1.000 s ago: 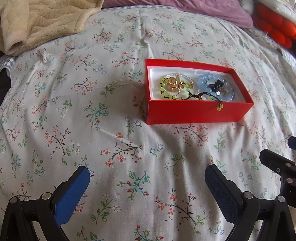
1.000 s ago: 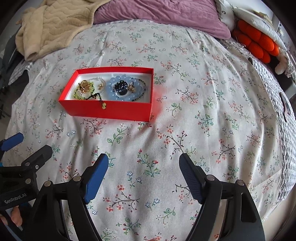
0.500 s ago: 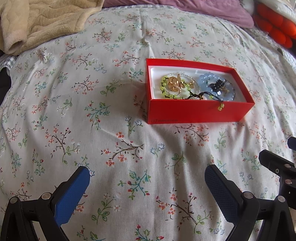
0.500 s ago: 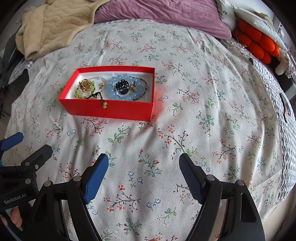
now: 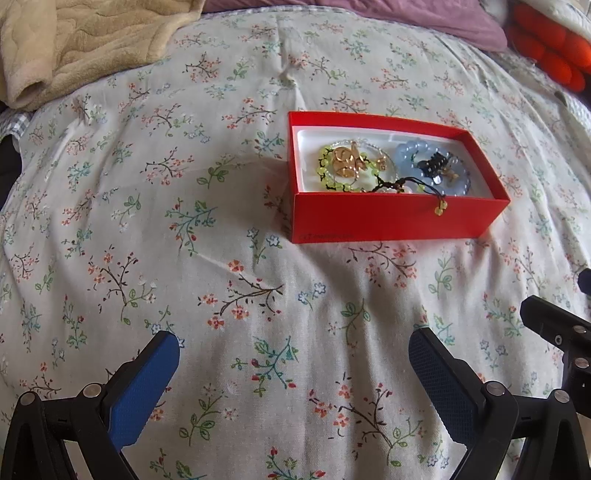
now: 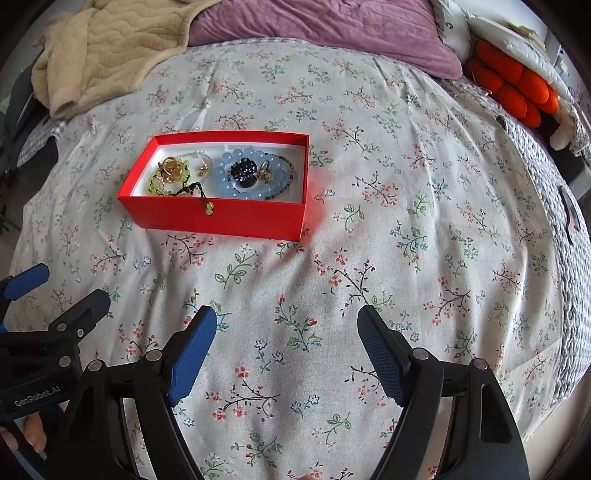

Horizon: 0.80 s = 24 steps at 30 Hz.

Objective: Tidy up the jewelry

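Observation:
A red box (image 5: 391, 218) (image 6: 218, 218) lies open on the floral bedspread and holds the jewelry. Inside lie a green bead bracelet (image 5: 327, 173) (image 6: 157, 184) with gold pieces on it, a pale blue bead bracelet (image 5: 410, 155) (image 6: 221, 175) and a black clip (image 5: 436, 164) (image 6: 243, 168). A dark cord with yellow beads (image 5: 439, 208) (image 6: 208, 208) hangs over the box's near wall. My left gripper (image 5: 293, 341) is open well short of the box with nothing between its blue pads. My right gripper (image 6: 286, 319) is open too, below and right of the box.
A beige blanket (image 6: 107, 55) lies at the back left and a purple pillow (image 6: 332, 29) at the back. An orange plush thing (image 6: 513, 85) sits at the far right. A person's fingers (image 6: 26, 435) show at the lower left under the left gripper's frame.

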Motion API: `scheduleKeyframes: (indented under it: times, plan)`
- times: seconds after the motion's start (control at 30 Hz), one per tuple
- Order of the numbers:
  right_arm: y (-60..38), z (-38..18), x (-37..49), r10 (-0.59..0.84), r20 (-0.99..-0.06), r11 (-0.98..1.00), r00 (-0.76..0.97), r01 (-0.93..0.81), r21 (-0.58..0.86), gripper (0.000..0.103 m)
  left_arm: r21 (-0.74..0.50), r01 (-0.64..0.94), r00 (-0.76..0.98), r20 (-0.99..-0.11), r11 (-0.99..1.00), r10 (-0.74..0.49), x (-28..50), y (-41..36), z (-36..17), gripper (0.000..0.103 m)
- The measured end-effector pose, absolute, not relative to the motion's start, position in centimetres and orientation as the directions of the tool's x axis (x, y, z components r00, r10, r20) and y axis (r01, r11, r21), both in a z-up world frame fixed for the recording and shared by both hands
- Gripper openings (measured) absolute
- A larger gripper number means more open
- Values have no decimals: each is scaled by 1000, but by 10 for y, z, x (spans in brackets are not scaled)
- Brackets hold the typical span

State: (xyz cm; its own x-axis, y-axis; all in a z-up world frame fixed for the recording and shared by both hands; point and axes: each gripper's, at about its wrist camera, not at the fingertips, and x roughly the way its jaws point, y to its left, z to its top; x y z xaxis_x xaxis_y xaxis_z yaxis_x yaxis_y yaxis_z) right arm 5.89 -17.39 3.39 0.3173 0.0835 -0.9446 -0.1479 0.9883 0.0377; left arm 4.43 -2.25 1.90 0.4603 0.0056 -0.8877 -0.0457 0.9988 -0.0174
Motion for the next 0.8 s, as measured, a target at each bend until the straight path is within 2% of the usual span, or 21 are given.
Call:
scheduleKeyframes:
  times: [0.53, 0.8]
  plan:
    - [-173, 29, 60, 57, -948, 991, 314, -136, 15, 81, -21, -41, 452, -892, 999, 0, 43, -21, 17, 102]
    - [-174, 12, 65, 35, -949, 994, 315, -108, 1, 82, -3, -90, 455, -890, 996, 38, 49, -15, -2, 102]
